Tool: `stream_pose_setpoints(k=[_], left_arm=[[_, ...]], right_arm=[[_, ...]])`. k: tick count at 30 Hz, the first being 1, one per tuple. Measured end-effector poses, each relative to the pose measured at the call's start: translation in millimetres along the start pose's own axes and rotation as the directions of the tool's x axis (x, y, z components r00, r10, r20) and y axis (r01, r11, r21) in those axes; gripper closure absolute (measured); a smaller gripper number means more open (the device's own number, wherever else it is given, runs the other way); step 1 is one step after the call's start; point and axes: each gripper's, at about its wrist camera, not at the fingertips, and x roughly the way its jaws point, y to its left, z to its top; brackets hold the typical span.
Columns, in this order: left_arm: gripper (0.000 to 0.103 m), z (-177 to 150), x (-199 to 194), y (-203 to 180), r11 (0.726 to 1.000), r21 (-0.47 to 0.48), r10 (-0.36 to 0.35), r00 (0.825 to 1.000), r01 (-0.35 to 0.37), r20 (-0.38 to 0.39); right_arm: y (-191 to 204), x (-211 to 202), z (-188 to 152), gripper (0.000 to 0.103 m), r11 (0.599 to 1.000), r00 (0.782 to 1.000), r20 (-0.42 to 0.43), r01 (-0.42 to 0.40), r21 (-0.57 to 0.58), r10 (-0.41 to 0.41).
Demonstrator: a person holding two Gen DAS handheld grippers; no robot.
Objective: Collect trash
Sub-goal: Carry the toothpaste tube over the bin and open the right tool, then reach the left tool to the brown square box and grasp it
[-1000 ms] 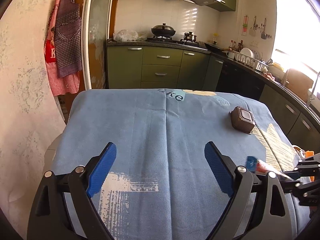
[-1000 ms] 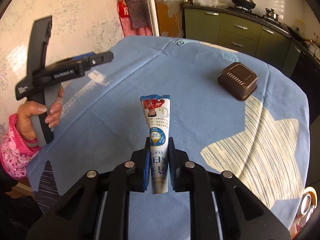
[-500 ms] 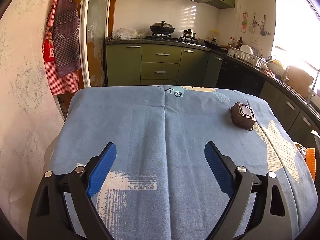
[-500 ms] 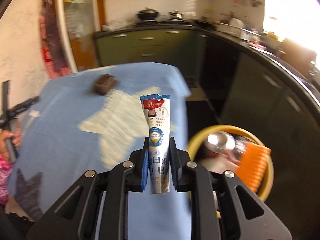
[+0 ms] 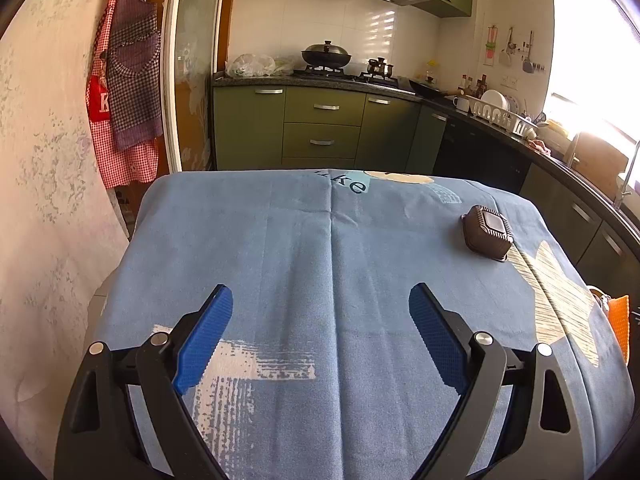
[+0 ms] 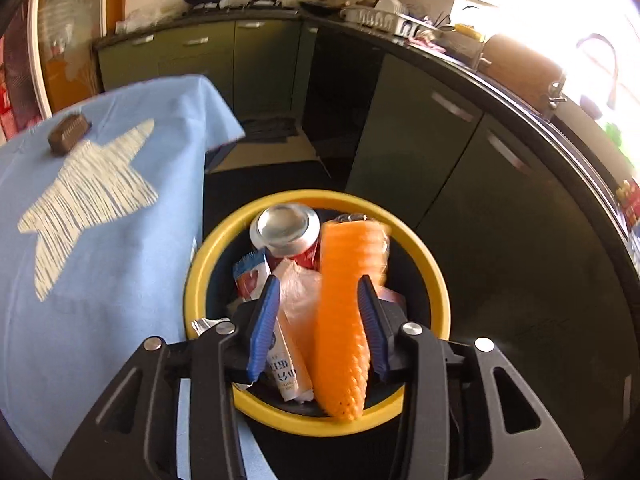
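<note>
Right tool [image 6: 318,322] parted above bin [image 6: 432,276]; left tool [image 5: 320,344] wide over table [image 5: 320,240].

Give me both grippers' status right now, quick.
Left gripper: open, empty, above the blue tablecloth.
Right gripper: open, holding nothing, over the yellow-rimmed trash bin; the white toothpaste tube lies inside it.

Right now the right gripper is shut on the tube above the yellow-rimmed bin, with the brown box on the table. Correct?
Not quite: the right gripper is open, and the tube lies in the yellow-rimmed bin, per the right wrist view. The brown box is on the table.
</note>
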Motion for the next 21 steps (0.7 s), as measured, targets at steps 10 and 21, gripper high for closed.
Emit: stream_pose_setpoints(k=[10, 21], left_arm=[[0.014, -2.3, 3.0, -16.5, 0.998, 0.056, -0.037, 0.999, 0.038, -0.029], [0.012, 29.7, 15.1, -111.6, 0.966, 0.228, -0.101, 0.989, 0.123, -0.106]], right_arm=[[6.5, -39.3, -25.6, 0.059, 0.992, 0.996, 0.073, -0.064, 0.104, 0.057], [-8.5, -62.4, -43.8, 0.054, 0.97, 0.974, 0.178, -0.171, 0.175, 0.139]])
